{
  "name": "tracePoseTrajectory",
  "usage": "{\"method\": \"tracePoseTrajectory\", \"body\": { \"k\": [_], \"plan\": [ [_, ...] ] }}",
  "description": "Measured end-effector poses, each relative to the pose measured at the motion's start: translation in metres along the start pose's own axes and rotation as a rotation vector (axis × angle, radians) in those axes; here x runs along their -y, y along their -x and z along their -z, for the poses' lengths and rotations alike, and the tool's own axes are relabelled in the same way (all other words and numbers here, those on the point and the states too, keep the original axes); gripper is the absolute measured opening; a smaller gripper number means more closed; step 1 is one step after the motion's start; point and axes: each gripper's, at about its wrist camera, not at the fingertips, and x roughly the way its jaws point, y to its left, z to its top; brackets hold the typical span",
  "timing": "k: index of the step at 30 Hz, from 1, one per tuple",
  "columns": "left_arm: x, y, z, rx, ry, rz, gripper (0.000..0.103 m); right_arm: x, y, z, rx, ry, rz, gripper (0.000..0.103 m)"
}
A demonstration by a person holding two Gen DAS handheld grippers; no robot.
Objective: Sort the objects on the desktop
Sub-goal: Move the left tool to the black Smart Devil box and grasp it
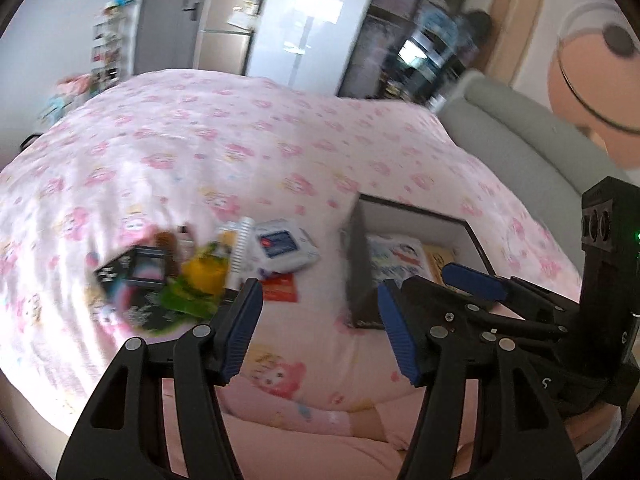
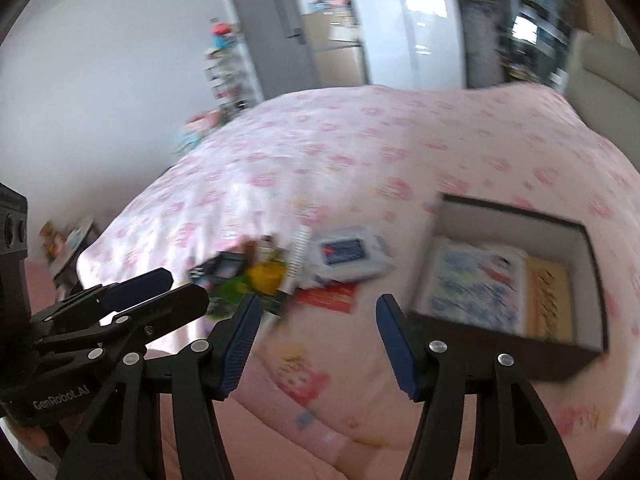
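Note:
A pile of small objects lies on the pink bedspread: a white wipes pack (image 1: 286, 250) (image 2: 350, 254), a yellow tub (image 1: 204, 274) (image 2: 266, 276), a white comb (image 1: 242, 248) (image 2: 298, 254), a red card (image 1: 280, 288) (image 2: 328, 296) and a black packet (image 1: 132, 268). A dark open box (image 1: 424, 222) (image 2: 516, 216) to the right holds flat packets. My left gripper (image 1: 318, 330) is open and empty, near the pile. My right gripper (image 2: 316, 338) is open and empty, between pile and box. Each shows in the other's view, the right one (image 1: 436, 282) at the box, the left one (image 2: 160, 284) left of the pile.
The bed (image 1: 240, 152) fills the middle of both views. A grey headboard (image 1: 520, 128) runs along its right. A fridge, a grey door and dark shelves stand behind it. Both views are blurred by motion.

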Motion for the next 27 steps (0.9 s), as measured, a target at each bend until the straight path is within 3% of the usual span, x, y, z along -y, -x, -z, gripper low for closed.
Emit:
{"method": "tracePoseTrajectory", "body": {
  "k": [6,10,13,20,27],
  "plan": [
    [-0.084,0.010,0.002,-0.002,0.162,-0.100,0.060,-0.052,-0.066,-0.023,-0.082,0.096,-0.137,0.058],
    [-0.158,0.006,0.015,-0.030,0.325,-0.156,0.060,-0.044,-0.111,-0.021,-0.169,0.059,-0.144,0.058],
    [-0.201,-0.005,0.022,-0.059,0.387,-0.177,0.060,-0.037,-0.150,-0.005,-0.278,0.034,-0.153,0.058],
    [-0.260,-0.060,0.040,-0.178,0.464,-0.108,0.050,-0.043,-0.220,0.026,-0.465,-0.001,-0.235,0.058],
    [-0.278,-0.126,0.051,-0.283,0.503,-0.008,0.043,-0.070,-0.274,0.047,-0.603,0.036,-0.300,0.058]
  ]
}}
